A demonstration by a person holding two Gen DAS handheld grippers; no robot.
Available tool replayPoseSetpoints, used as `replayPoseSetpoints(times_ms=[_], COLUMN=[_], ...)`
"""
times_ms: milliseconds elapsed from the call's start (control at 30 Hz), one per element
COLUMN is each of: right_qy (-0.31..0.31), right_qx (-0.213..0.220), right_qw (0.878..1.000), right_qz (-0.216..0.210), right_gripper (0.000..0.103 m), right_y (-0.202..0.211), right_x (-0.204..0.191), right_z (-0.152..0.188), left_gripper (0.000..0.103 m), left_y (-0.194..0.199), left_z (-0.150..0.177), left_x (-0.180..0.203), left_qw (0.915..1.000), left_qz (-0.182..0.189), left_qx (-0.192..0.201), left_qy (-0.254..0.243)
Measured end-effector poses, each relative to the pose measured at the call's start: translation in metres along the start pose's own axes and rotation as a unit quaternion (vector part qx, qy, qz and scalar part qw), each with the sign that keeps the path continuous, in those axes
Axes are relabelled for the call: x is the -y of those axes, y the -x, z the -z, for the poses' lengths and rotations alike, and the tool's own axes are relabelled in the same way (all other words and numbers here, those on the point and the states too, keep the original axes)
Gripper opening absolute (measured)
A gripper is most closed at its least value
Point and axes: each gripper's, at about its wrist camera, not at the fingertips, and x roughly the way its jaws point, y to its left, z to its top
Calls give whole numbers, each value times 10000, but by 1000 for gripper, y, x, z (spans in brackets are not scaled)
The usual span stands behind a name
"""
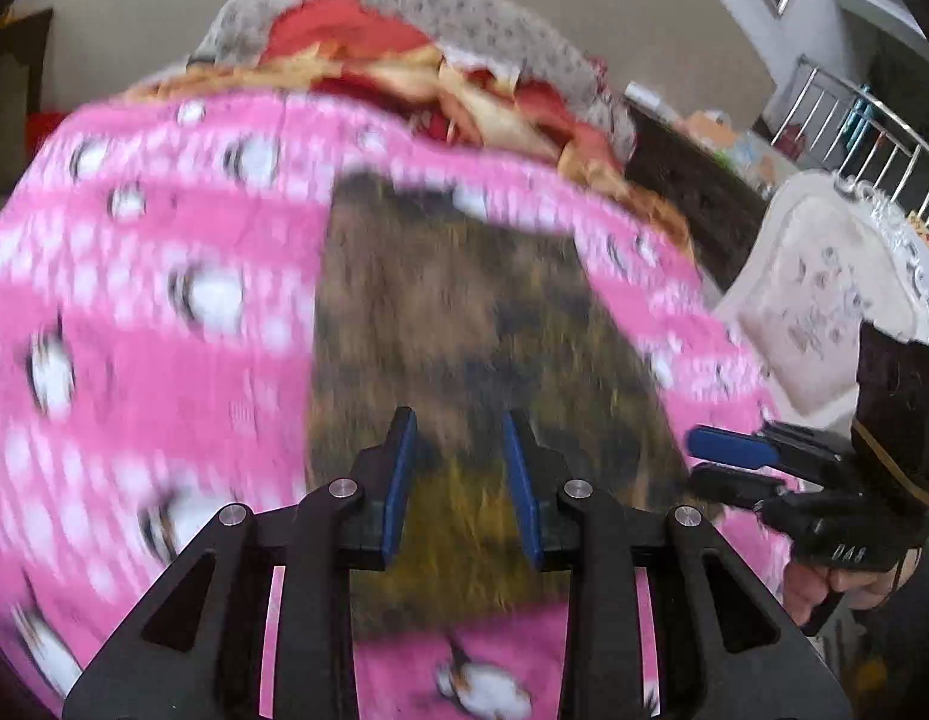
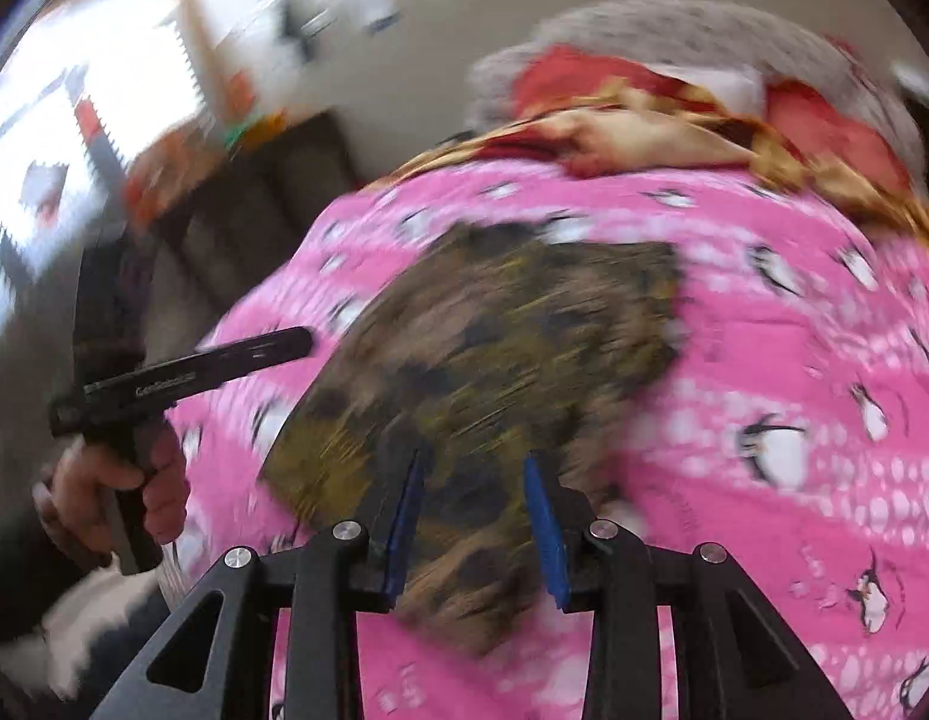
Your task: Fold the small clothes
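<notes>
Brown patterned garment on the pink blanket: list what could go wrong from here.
1. Both the left gripper and the right gripper hang over the brown garment with nothing between their pads; a grab now could pinch the pink blanket beneath as well.
2. Both views are smeared with motion, so a corner could be missed.
3. The grippers are near each other at the garment's edge and might collide.
</notes>
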Motion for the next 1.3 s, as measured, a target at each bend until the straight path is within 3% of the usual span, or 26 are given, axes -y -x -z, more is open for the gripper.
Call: replayPoseSetpoints(times_ms=[100, 133, 200, 300, 367, 433, 500, 600, 733, 800, 833, 867, 933, 1067, 1300], right_qy=[68, 67, 141, -210, -381, -362, -522, -828, -812, -693, -743, -709, -650, -688, -478], right_qx=[-721, -884, -721, -905, -660, -223, 9, 67, -252, -560, -577, -327, -94, 173, 226], right_qw=[9963, 9944, 9956, 9950, 9966, 9969, 9917, 9880, 9860, 9826, 9829, 9861, 9886, 9910, 9901], right_qz=[461, 582, 580, 370, 300, 655, 1171, 1300, 1437, 1630, 1582, 1470, 1357, 1133, 1302], right_gripper=[33, 33, 33, 33, 33, 33, 33, 33, 33, 33, 33, 33, 33, 34, 34], right_y=[-30, -41, -40, -33, -20, -8, -14, -36, -81, -105, -111, -109, -107, -104, -108], right_x=[-1, 2, 3, 10, 12, 18, 31, 47, 48, 54, 56, 59, 62, 68, 62], right_z=[29, 41, 46, 32, 11, -13, -42, -71, -85, -81, -75, -68, -59, -50, -53], left_gripper=[26, 21, 19, 18, 18, 18, 18, 18, 18, 18, 18, 18, 18, 18, 19], left_y=[-15, -22, -18, -7, 2, 3, -9, -46, -103, -128, -139, -147, -146, -146, -150], left_z=[31, 41, 44, 24, 6, -25, -57, -97, -127, -129, -126, -121, -114, -112, -111], left_x=[-6, -11, -18, -14, -7, -2, 1, -4, -14, -21, -27, -33, -38, -48, -27], left_qw=[9988, 9986, 9994, 9991, 9995, 9992, 9979, 9973, 9949, 9926, 9909, 9910, 9930, 9932, 9872], left_qz=[-318, -321, -161, -210, -189, -128, -324, -448, -936, -1164, -1272, -1247, -1121, -1012, -1591], left_qx=[-378, -426, -261, -196, 43, 254, 464, 411, 63, -195, -319, -357, -83, 19, 19], left_qy=[22, 40, 128, 299, 244, 297, 311, 411, 378, 277, 287, 322, 372, 582, 113])
